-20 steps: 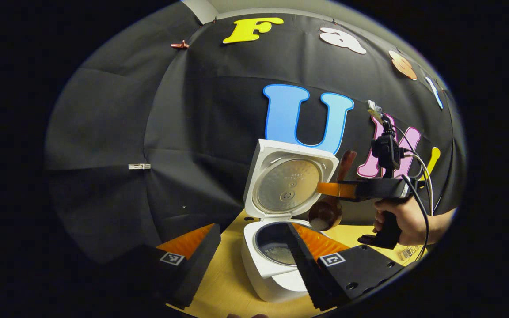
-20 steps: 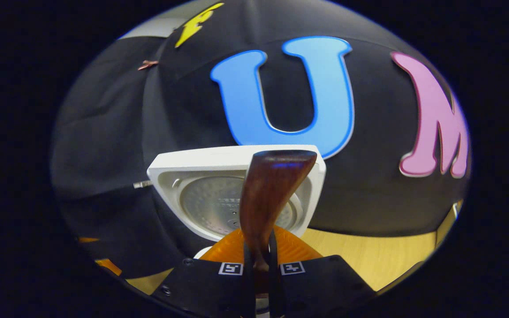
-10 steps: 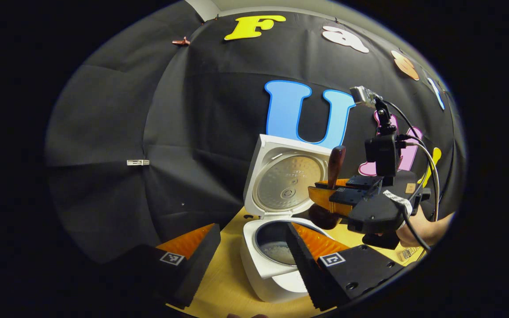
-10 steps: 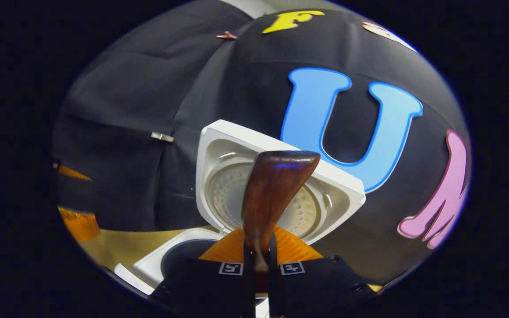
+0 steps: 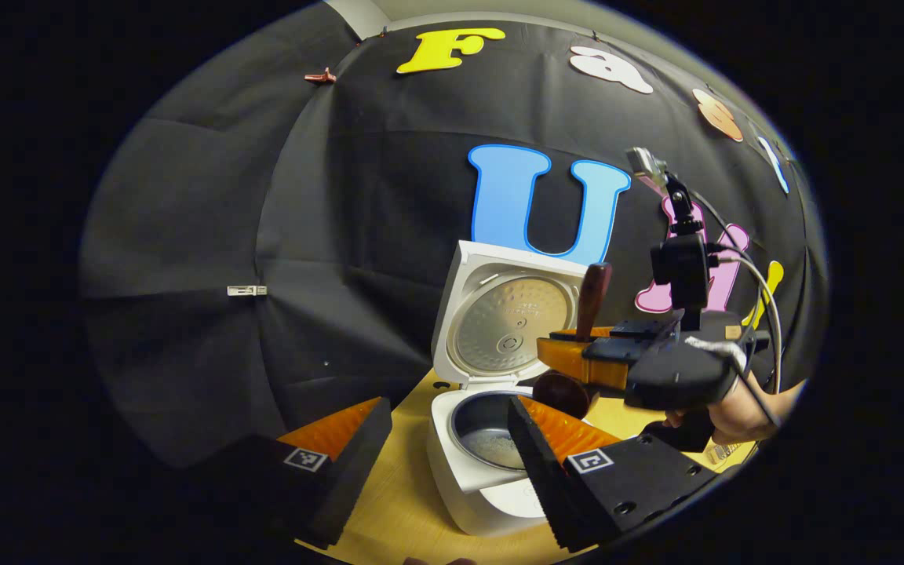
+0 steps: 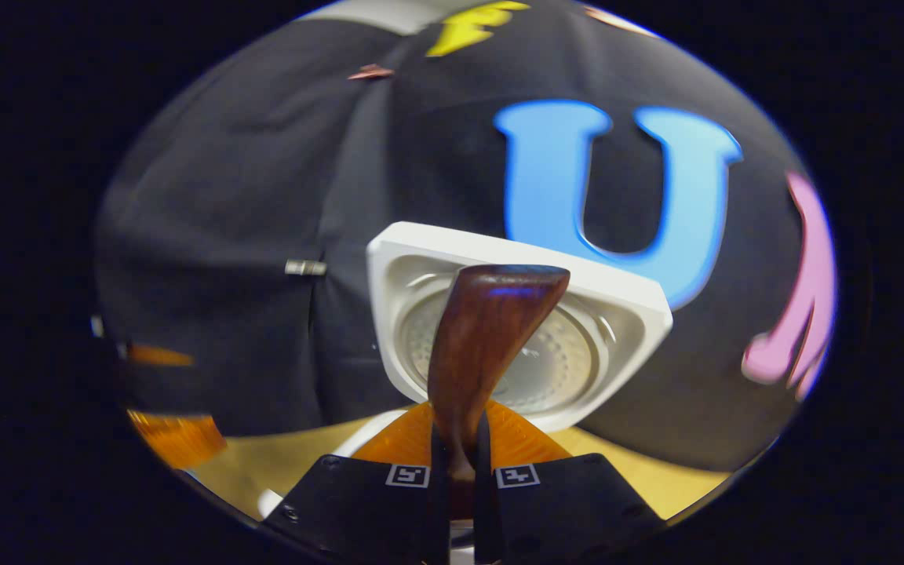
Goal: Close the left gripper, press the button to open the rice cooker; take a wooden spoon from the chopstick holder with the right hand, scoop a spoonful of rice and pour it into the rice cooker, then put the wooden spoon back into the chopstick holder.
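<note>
We see the wooden spoon (image 5: 592, 294) upright, handle up, bowl down beside the open rice cooker (image 5: 491, 447) on the desk (image 5: 397, 502). Right claw (image 6: 456, 471) clenched on its handle. Left claw (image 5: 436, 463) released, fingers flanking the cooker. Raised lid (image 5: 511, 314) behind spoon.

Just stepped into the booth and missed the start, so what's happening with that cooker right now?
A person is holding a tool in each hand. The right tool is shut on a wooden spoon, its bowl hanging beside the rim of the rice cooker. The cooker's lid stands open and some rice lies in the pot. The left tool is open and hovers in front of the cooker, holding nothing.
</note>
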Tool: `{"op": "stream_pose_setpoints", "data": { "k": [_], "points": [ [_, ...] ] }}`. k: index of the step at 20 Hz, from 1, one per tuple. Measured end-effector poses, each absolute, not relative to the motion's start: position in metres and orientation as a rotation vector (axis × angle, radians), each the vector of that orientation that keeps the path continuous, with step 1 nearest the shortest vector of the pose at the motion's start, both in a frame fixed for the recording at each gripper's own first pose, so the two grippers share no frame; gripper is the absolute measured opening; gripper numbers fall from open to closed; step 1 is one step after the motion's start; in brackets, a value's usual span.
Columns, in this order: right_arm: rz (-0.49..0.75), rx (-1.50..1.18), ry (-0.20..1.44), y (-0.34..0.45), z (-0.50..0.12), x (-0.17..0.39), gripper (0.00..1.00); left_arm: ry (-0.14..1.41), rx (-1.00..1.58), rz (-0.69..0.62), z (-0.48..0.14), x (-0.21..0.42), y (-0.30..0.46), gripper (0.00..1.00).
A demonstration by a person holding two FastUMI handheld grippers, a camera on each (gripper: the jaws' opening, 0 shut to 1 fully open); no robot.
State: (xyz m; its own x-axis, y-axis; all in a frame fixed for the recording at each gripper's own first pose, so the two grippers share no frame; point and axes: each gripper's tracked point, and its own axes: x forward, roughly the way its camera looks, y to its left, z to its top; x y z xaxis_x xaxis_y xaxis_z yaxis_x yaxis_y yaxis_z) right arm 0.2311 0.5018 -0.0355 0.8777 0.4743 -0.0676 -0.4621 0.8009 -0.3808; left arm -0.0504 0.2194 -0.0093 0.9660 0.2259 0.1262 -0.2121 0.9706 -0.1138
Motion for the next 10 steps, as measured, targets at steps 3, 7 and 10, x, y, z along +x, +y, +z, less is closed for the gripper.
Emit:
{"op": "stream_pose_setpoints", "data": {
  "k": [3, 7, 10],
  "points": [
    [0.455, -0.088, 0.051, 0.472, -0.020, 0.241, 0.16, -0.136, -0.100, 0.229, -0.009, -0.055, 0.216, 0.95],
    [0.474, 0.241, 0.104, 0.444, -0.004, 0.243, 0.16, -0.136, -0.091, 0.232, -0.007, -0.060, 0.207, 0.95],
    [0.472, 0.434, 0.151, 0.432, 0.000, 0.235, 0.16, -0.140, -0.072, 0.228, -0.004, -0.061, 0.195, 0.95]
  ]
}}
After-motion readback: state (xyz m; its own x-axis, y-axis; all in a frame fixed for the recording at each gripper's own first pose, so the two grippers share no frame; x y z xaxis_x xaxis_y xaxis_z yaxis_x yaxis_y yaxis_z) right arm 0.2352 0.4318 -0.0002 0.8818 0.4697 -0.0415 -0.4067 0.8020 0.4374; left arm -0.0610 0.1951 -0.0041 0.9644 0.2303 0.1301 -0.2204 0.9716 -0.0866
